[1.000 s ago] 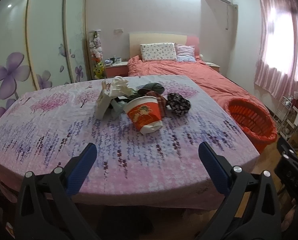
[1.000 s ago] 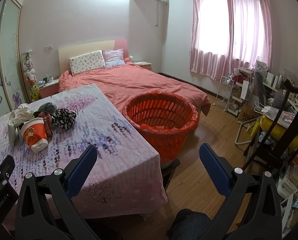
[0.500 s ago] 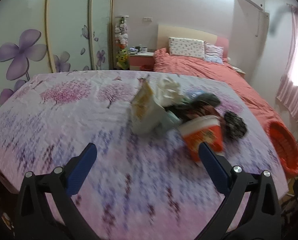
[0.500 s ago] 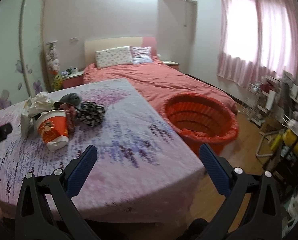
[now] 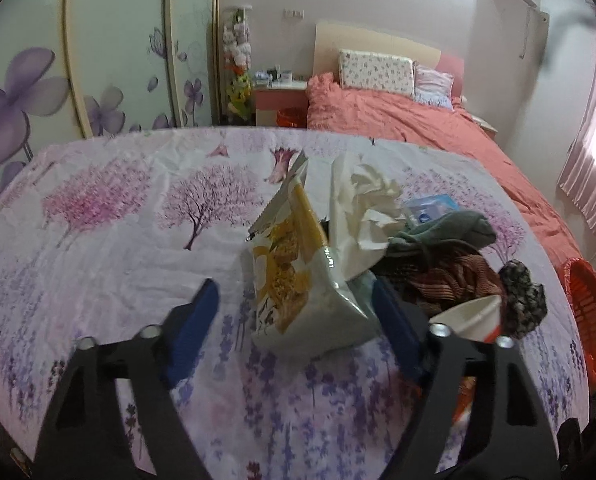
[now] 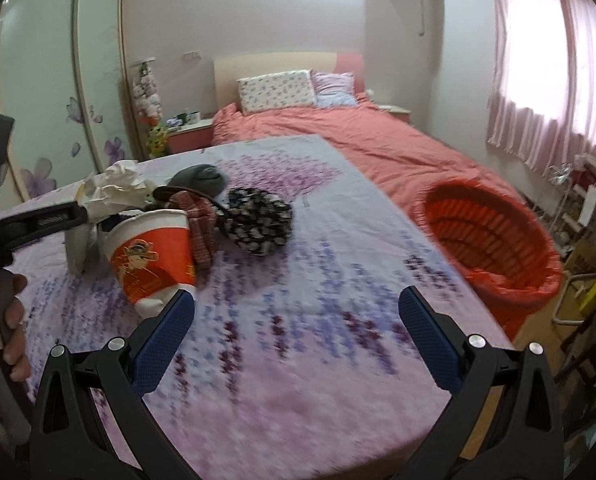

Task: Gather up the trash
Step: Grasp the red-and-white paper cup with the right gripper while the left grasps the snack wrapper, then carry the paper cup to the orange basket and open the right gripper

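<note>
Right, worktop [image 6: 338, 320] wears a floral purple-and-pink cloth, creased, draped over its edges; wardrobe [image 5: 78, 60] with painted flowers stands behind it on the left, bed [image 6: 378, 148] with a coral duvet beyond the far edge, pink curtains [image 6: 546, 60] on the right wall; orange basket [image 6: 494, 232] sits off the worktop's right edge, between it and the bed, mouth up.

Trash is heaped in one cluster on the worktop: snack bag [image 5: 298, 276] upright, crumpled white paper [image 5: 362, 208] behind it, red paper cup [image 6: 150, 256] tipped on its side, dark patterned wad [image 6: 258, 220] just beside the cup, grey cloth [image 6: 202, 176] at the back.

Left gripper [image 5: 294, 320] jaws spread wide, one either side of the snack bag, pads apart from it, nothing held; right gripper [image 6: 298, 336] also wide, holding nothing, over bare cloth near the front edge, its left finger close to the cup's base.

Open cloth lies left and front of the heap; a bare strip runs from the heap to the right edge by the basket; clutter stands on the floor at far right.
</note>
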Tool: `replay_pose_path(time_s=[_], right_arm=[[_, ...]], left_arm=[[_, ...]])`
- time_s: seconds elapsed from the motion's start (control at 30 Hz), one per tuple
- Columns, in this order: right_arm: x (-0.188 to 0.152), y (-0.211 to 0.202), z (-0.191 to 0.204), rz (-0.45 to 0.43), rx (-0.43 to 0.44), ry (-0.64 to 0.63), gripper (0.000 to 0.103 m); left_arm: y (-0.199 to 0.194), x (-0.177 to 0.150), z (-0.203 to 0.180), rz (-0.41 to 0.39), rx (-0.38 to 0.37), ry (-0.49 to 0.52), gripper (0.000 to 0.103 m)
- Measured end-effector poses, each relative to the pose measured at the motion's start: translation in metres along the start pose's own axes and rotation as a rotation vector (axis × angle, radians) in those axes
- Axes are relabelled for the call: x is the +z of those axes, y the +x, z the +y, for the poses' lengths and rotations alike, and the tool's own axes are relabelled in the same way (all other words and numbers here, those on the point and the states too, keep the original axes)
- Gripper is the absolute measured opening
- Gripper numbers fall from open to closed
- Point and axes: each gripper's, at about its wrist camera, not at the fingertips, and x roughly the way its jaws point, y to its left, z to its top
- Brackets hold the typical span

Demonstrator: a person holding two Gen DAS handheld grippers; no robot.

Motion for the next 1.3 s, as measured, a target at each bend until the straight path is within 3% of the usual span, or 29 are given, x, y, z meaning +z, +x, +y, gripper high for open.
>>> replay_pose_path(time_s=[0.17,0.53,0.83,0.93,1.0,1.3], right_arm=[[0.009,0.02,0.024,0.015,0.066,-0.018,0.101],[0.009,0.05,0.064,0.071,0.182,-0.079,0.101],[0.01,0.072,0.091,0.104,0.185,-0.131,0.1],[0.009,0.075,0.099,0.115,0.176,-0.157,0.088],[0.009,0.075,0.103,0.123,0.17,-0.177,0.074],[0.013,0.063,0.089,0.09,0.195,-0.129,0.073]], left_arm=[[0.016,0.003,0.018,0.033,-0.03,-0.033,0.043],[0.026,0.012,0.056,0.029,-0.031,-0.058,0.019],[0.023,0.015,0.058,0.01,-0.04,-0.043,0.015],[0.023,0.015,0.058,0.008,-0.046,-0.04,0.014],[0.023,0.015,0.058,0.009,-0.047,-0.041,0.014],[0.014,0.017,0.059,-0.012,-0.064,-0.042,0.013]])
